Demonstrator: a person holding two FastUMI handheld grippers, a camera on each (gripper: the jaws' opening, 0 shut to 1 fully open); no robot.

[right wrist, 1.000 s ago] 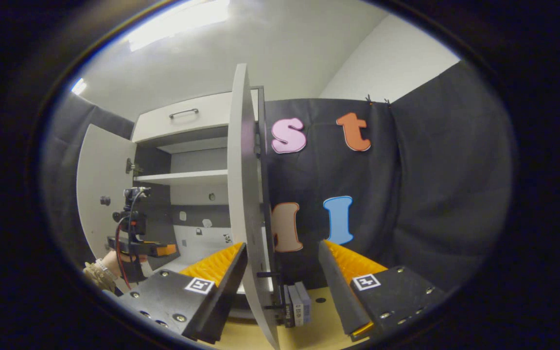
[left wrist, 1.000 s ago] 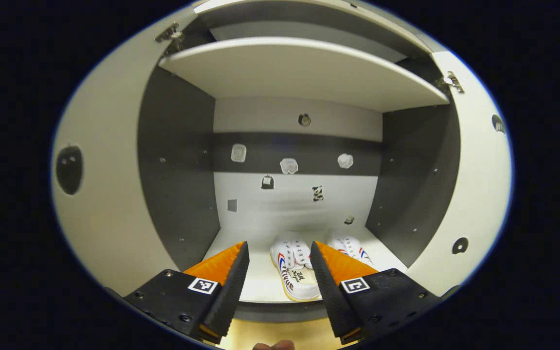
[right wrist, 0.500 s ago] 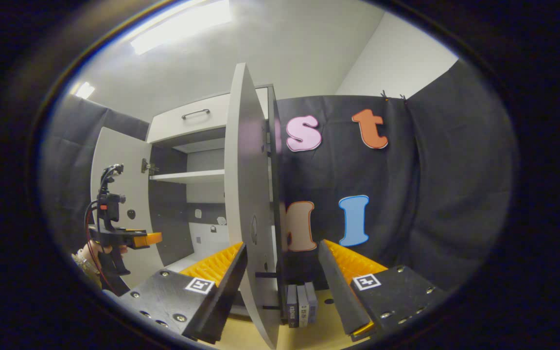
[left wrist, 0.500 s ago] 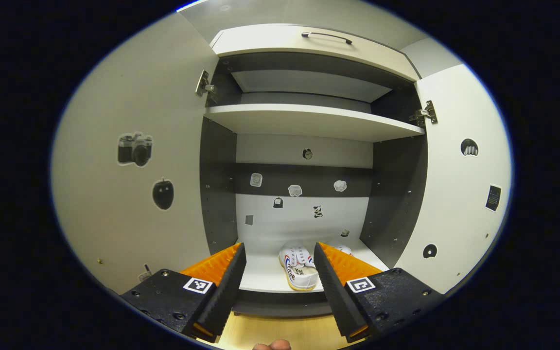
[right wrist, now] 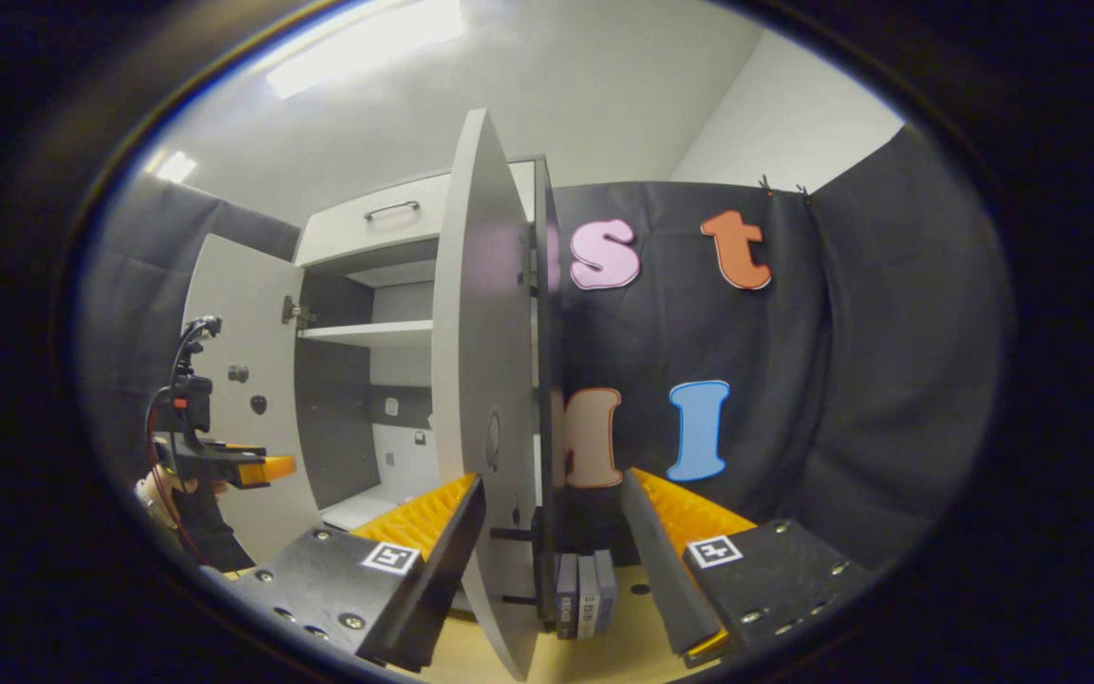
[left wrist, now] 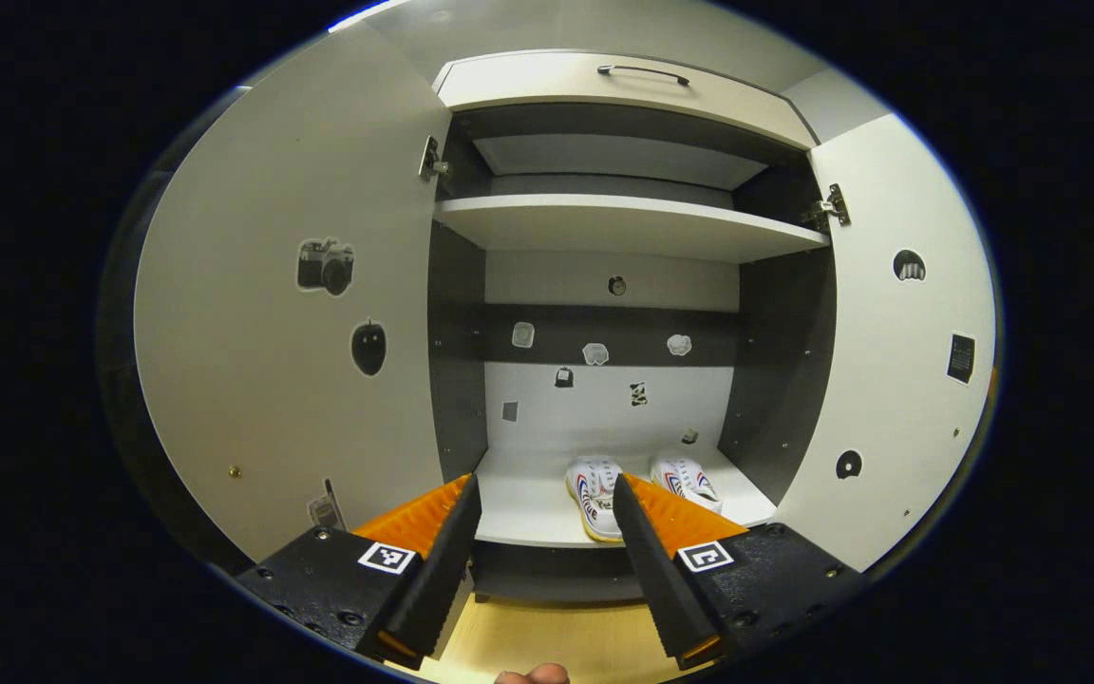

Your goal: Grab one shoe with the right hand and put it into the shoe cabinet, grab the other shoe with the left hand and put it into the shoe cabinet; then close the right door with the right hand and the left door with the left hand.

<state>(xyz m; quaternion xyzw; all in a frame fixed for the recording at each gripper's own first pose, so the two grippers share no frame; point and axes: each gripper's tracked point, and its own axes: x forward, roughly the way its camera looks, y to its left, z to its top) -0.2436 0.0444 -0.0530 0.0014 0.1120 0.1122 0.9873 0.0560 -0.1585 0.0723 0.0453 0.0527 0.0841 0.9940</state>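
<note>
Shoes white, striped sides (paired in cabinet); both hand-held grippers spread, empty.

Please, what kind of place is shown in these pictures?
Probably a staged recording booth, not a real home: a shoe cabinet with both doors open, two shoes on its bottom shelf, and black cloth hung as a wall.

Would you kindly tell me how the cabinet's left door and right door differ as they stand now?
In the left gripper view, the left door carries camera and apple stickers; the right door carries smaller dark stickers. In the right gripper view, the right claw straddles the right door's edge, while the left claw hangs clear of the left door. Both doors stand open.
</note>
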